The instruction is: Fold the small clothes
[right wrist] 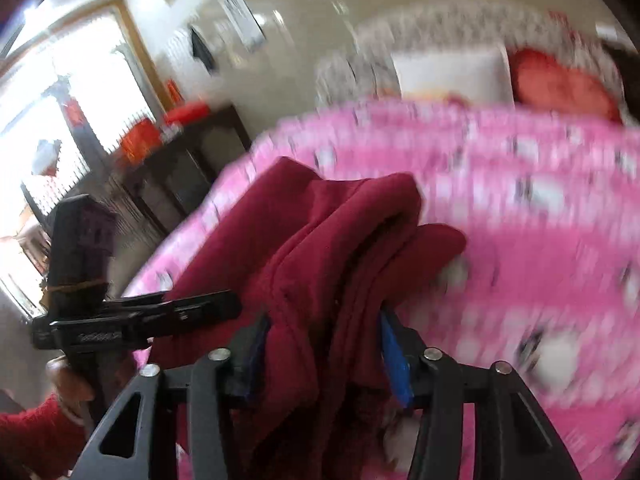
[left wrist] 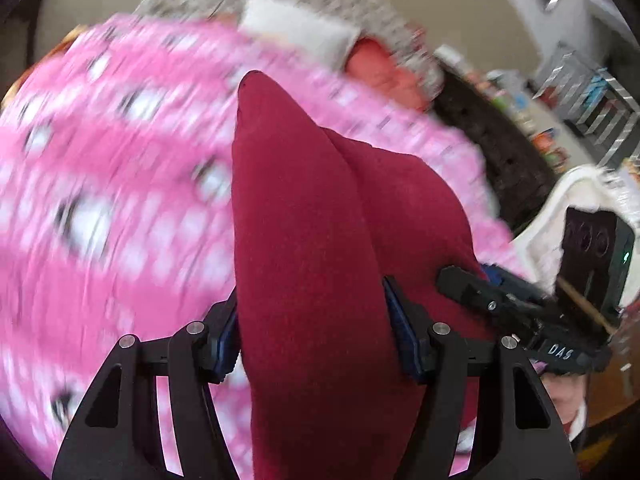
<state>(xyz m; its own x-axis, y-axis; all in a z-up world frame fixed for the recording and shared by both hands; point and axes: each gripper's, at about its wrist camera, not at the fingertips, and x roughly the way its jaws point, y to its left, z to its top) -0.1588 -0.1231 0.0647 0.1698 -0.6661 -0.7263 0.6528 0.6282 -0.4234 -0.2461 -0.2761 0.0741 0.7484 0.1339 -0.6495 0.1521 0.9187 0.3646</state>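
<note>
A dark red garment (left wrist: 304, 240) is held up above a pink patterned bedspread (left wrist: 100, 160). My left gripper (left wrist: 312, 328) is shut on a thick fold of it, and the cloth rises to a point between the fingers. My right gripper (right wrist: 320, 344) is shut on another bunched part of the same red garment (right wrist: 332, 240). The right gripper also shows in the left wrist view (left wrist: 520, 308), close at the right and touching the cloth. The left gripper shows in the right wrist view (right wrist: 140, 316) at the left. The background is motion-blurred.
The pink bedspread (right wrist: 520, 220) covers a bed. A white pillow (left wrist: 296, 28) and a red cushion (right wrist: 560, 84) lie at its far end. A dark cabinet (right wrist: 180, 168) with orange items stands by a bright window. Shelves (left wrist: 592, 104) stand at the right.
</note>
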